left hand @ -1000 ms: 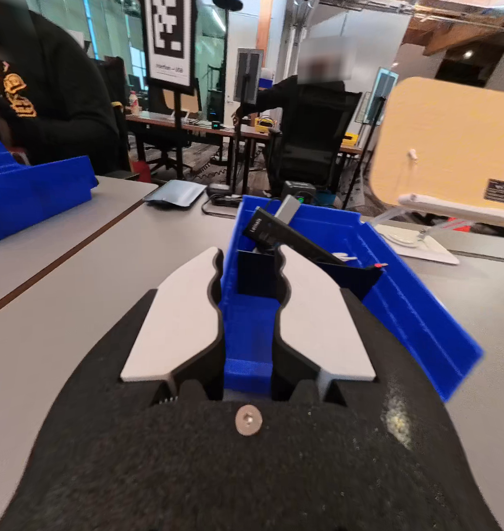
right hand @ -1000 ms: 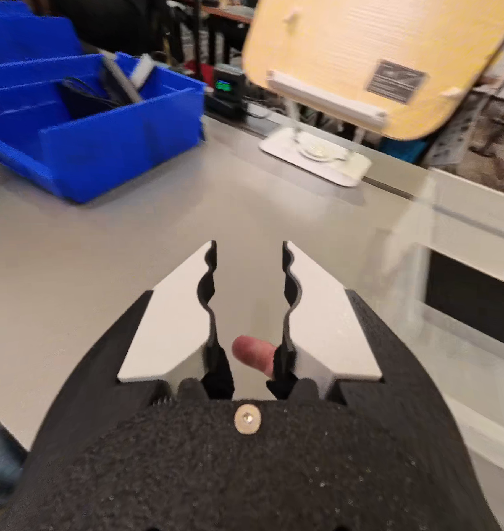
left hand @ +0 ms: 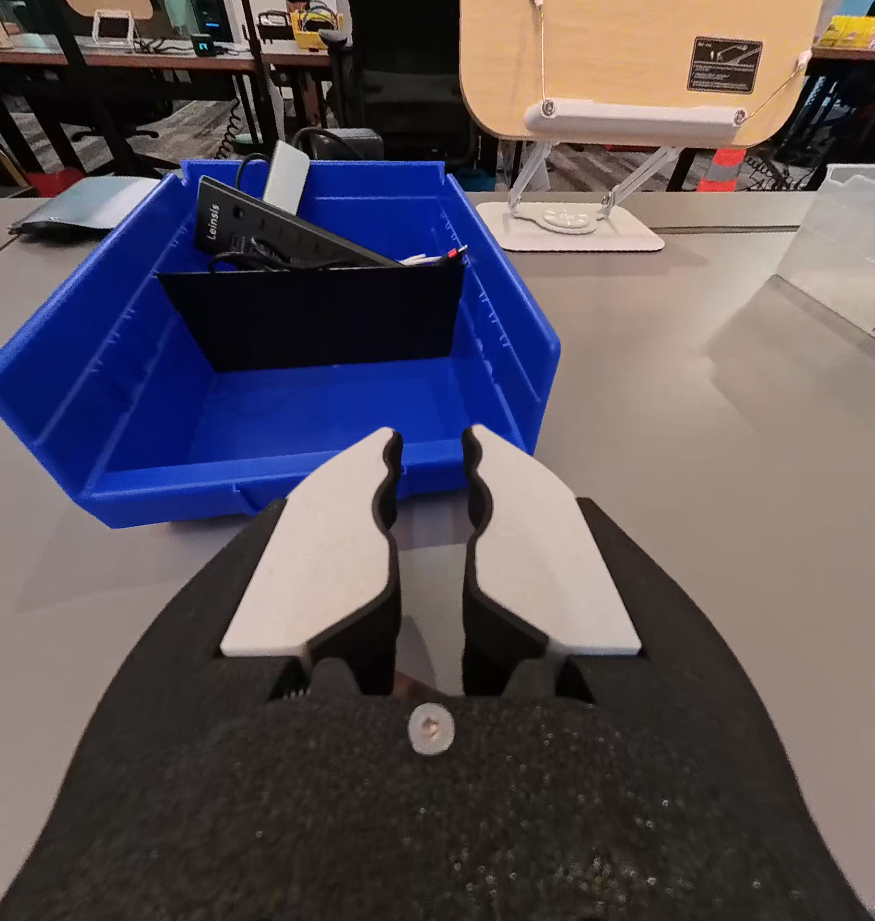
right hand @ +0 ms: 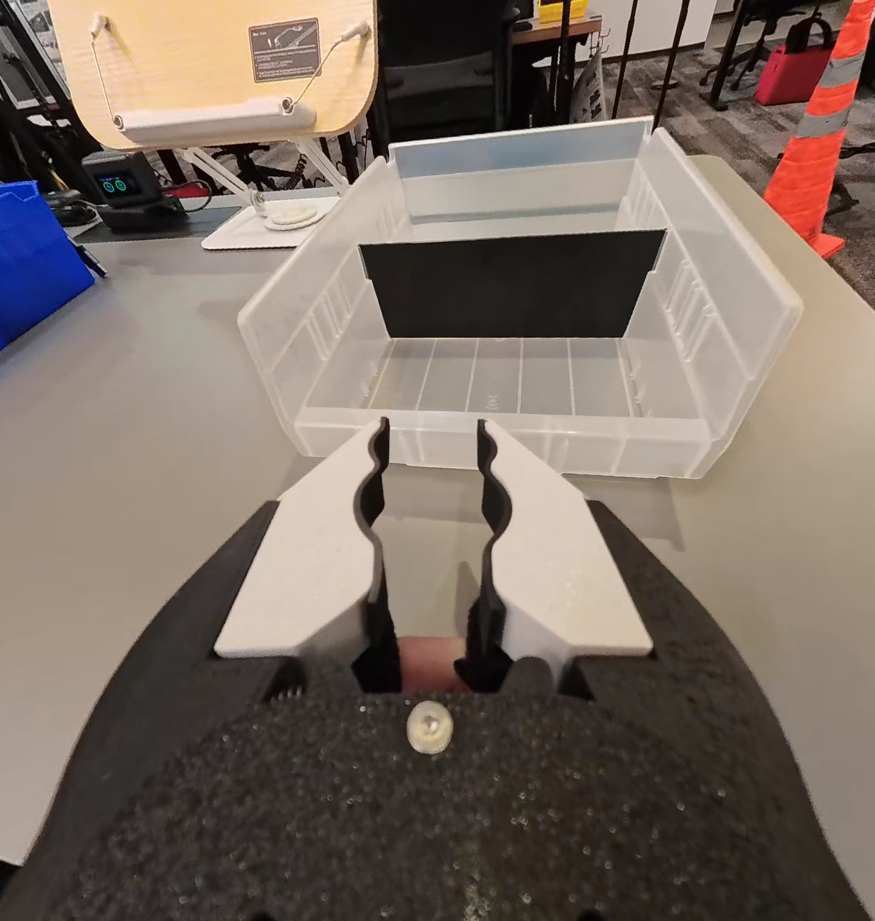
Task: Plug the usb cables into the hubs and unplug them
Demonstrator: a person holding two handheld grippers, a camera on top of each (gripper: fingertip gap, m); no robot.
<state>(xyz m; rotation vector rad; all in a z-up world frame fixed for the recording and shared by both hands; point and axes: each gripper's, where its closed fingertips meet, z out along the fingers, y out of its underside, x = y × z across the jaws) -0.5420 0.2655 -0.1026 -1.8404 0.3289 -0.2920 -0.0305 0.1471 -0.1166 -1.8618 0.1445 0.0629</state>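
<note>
Hub (left hand: pixel 276 229) leans in blue bin (left hand: pixel 126 379); both grippers' jaws parted, holding nothing

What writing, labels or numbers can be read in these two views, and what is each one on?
I don't quote writing from pictures, so here is only what carries it.
Black hub in the blue bin: white lettering on its end.
Tan board on a stand: black label with small white print.
Small black device: green lit display, too small to read.
Clear bin: faint moulded mark on its floor, too small to read.
</note>
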